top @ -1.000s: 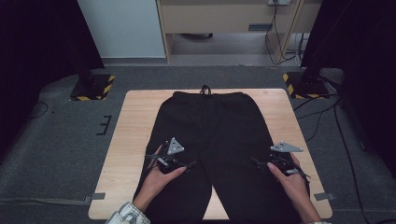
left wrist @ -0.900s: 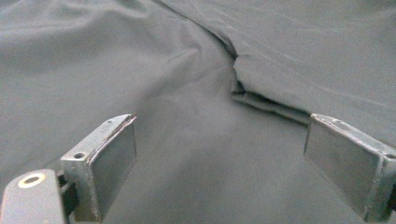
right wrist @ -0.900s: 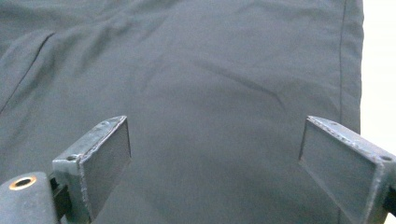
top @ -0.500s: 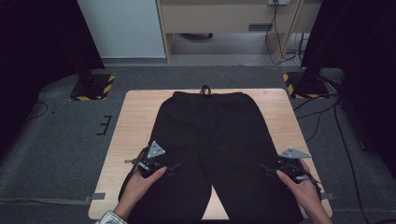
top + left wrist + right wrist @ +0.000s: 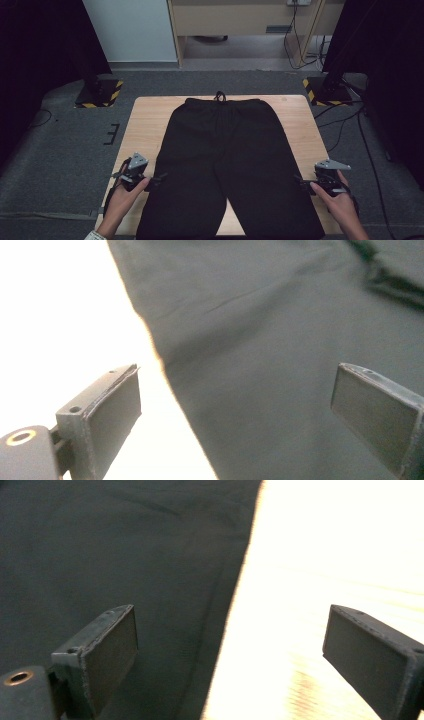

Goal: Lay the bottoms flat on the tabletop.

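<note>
A pair of black trousers point(image 5: 225, 160) lies flat on the wooden table point(image 5: 145, 125), waistband at the far side, legs toward me. My left gripper point(image 5: 155, 178) sits at the outer edge of the left leg, open, its jaws straddling the hem line of the black trousers point(image 5: 280, 340) over the pale table point(image 5: 60, 315). My right gripper point(image 5: 299, 181) is at the outer edge of the right leg, open, with the black trousers point(image 5: 115, 555) under one jaw and the bare table point(image 5: 320, 570) under the other.
A drawstring point(image 5: 219, 95) hangs over the table's far edge. Black stands with yellow-striped bases point(image 5: 97, 95) point(image 5: 325, 90) flank the table's far corners. Cables point(image 5: 345, 120) trail on the grey floor to the right.
Both grippers have moved outward and toward me, from on top of the trouser legs to the legs' outer edges.
</note>
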Motion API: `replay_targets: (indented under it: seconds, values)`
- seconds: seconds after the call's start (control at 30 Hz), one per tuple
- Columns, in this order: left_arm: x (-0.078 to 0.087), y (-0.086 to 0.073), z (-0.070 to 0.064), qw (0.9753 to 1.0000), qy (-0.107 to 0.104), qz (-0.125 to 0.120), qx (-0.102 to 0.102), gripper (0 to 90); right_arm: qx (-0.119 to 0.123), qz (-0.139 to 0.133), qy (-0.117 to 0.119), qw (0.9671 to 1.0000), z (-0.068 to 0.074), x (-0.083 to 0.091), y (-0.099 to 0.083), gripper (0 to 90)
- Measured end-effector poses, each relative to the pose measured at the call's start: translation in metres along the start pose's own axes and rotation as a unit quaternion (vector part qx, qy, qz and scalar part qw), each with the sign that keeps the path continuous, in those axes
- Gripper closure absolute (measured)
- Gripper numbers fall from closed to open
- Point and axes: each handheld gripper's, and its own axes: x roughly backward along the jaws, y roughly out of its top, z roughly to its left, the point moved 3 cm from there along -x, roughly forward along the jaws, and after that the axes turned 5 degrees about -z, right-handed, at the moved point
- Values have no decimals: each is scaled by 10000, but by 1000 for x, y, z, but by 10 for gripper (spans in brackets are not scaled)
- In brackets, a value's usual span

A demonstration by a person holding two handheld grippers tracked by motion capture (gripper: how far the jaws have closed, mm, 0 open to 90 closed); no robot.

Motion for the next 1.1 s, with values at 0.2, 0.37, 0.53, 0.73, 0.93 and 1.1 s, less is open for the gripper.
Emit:
replay_targets:
  seconds: [0.2,0.37,0.53,0.73,0.93,1.1]
  values:
    - [8,-11,27,9996,253,144,59,56,-90,63,-166,9998,-14,-4,1,79]
    - [8,-9,51,9986,451,219,169,55,-137,60,-336,9993,-28,-11,8,82]
    - [-2,-4,70,9971,612,324,315,55,-193,86,-481,9986,-39,-22,18,84]
    - [-27,1,83,9946,810,582,292,55,-231,137,-650,9975,-55,-40,34,83]
    - [-43,5,91,9936,853,516,524,56,-529,70,-815,9952,-68,-50,39,96]
    - [-50,2,94,9922,921,588,603,56,-567,182,-937,9938,-71,-55,34,99]
